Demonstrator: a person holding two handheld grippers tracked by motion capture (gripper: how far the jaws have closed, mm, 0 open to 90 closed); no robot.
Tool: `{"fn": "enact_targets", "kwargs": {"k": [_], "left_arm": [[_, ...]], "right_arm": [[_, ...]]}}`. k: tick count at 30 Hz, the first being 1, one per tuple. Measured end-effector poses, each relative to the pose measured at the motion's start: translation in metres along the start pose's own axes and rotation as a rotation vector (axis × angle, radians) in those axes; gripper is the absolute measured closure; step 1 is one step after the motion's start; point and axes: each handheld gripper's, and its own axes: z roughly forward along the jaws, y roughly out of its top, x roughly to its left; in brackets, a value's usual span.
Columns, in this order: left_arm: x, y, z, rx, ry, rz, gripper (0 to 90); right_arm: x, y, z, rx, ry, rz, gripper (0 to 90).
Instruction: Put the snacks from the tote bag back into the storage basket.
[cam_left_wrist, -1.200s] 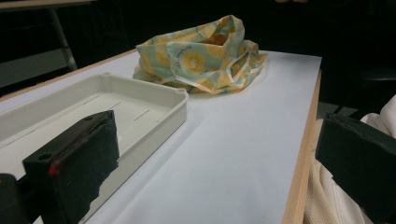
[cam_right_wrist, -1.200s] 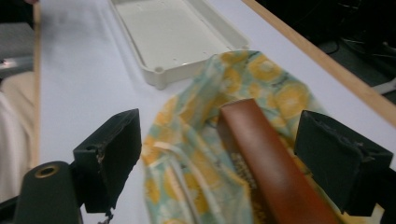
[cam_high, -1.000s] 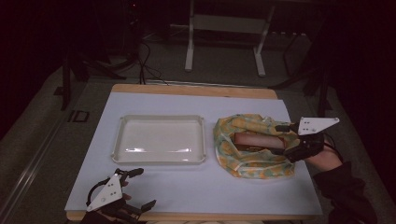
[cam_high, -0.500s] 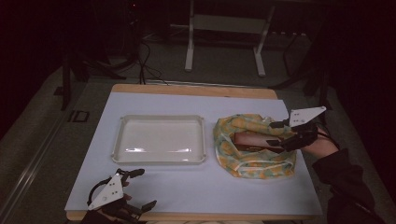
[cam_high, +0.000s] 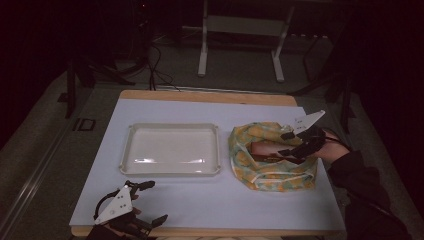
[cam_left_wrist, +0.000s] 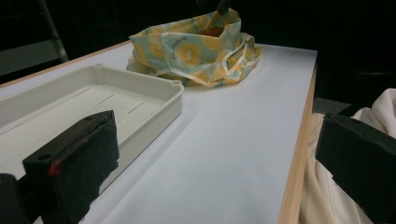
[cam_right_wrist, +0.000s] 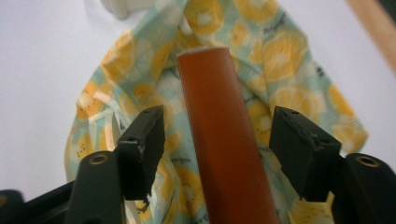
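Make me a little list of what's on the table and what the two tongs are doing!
table: white top with a wooden edge
tray: white tray, empty, left of the bag
bag: cloth bag with an orange-slice print, open on top
inside the bag: brown tube, lying flat
right tongs: right tongs reach into the bag; jaws either side of the tube with gaps showing, have just been closing, not gripping yet
left tongs: left tongs at the near table edge, jaws wide open, nothing between them

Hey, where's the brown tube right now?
In the high view, the brown tube lies inside the lemon-print cloth bag at the table's right, between the right gripper's jaws.
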Motion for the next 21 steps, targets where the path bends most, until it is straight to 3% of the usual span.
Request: {"fn": "enact_targets", "kwargs": {"k": [11,21], "left_arm": [[0.003,0.000,0.000,-0.010,0.020,-0.013,0.0],[0.003,-0.001,0.001,-0.001,0.016,-0.014,0.0]], "right_arm": [[-0.009,-0.010,0.023,0.073,0.013,0.013,34.9],[-0.009,-0.014,0.034,0.124,0.022,0.005,33.8]]}}
